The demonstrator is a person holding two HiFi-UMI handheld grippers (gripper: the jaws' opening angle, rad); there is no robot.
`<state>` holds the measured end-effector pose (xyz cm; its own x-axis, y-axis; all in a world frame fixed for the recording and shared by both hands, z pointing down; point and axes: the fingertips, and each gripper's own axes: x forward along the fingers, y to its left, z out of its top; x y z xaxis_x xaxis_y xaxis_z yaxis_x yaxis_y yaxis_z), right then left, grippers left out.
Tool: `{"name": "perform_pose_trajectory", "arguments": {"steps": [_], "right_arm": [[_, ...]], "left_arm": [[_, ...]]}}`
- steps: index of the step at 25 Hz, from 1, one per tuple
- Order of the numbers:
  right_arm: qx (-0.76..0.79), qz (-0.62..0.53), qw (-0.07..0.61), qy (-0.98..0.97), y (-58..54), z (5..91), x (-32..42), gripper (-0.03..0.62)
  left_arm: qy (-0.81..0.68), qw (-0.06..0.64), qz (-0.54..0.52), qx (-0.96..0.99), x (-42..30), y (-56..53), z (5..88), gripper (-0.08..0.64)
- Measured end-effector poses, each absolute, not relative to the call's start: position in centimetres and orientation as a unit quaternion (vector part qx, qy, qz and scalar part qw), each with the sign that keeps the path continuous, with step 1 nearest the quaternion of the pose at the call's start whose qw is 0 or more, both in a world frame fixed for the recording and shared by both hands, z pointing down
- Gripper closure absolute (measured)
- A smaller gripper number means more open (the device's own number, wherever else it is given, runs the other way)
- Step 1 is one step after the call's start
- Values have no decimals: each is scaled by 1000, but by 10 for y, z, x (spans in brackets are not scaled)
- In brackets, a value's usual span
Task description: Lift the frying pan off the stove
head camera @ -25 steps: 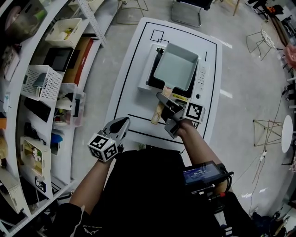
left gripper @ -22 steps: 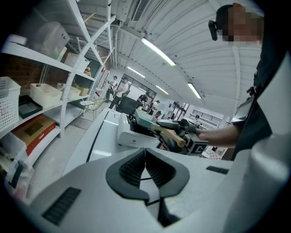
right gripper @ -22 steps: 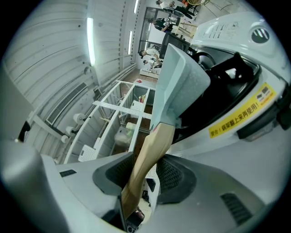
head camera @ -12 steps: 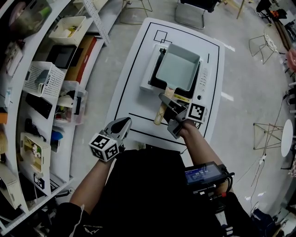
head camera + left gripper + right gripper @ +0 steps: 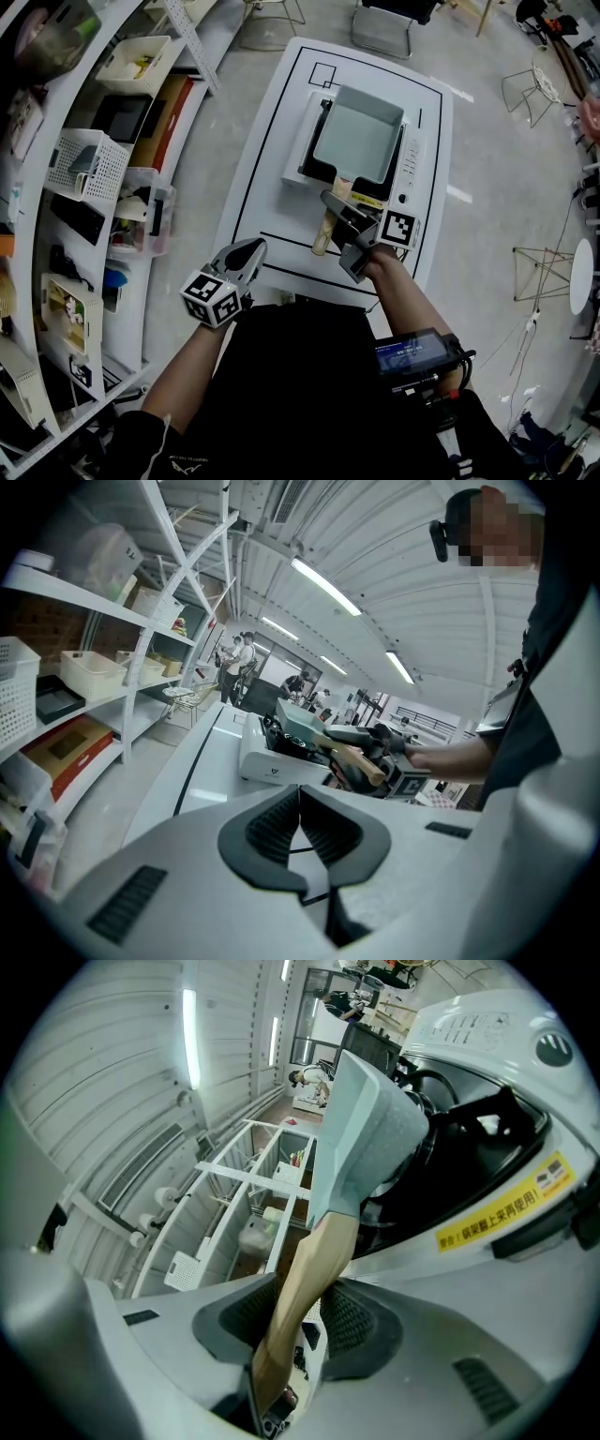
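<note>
right hand-held gripper — jaws just closing, clamped on frying pan handle | left hand-held gripper — together, empty

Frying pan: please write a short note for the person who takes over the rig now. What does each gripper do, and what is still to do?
Left gripper: shut, empty, held near the body, off the table.
Right gripper: its jaws have just been closing around the wooden handle; the pads appear to touch it.
Frying pan: sits on the stove, handle pointing toward the person.
Done: handle reached and taken between the jaws.
Left: confirm a firm grip, then lift the pan off the stove.
</note>
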<state>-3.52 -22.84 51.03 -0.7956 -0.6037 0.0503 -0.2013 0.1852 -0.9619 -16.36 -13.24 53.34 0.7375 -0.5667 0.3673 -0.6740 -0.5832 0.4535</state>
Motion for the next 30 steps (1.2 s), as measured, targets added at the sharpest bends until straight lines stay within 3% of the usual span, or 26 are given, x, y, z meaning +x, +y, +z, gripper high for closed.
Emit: {"name": "perform_pose_trajectory", "arguments": {"steps": [11, 30], "right_arm": [[-284, -572, 164, 751, -224, 509, -31, 431], [-304, -542, 207, 756, -192, 489, -16, 430]], "left_arm": [[-346, 290, 88, 888, -166, -133, 534, 551], [-313, 277, 89, 904, -168, -115, 534, 551]]}}
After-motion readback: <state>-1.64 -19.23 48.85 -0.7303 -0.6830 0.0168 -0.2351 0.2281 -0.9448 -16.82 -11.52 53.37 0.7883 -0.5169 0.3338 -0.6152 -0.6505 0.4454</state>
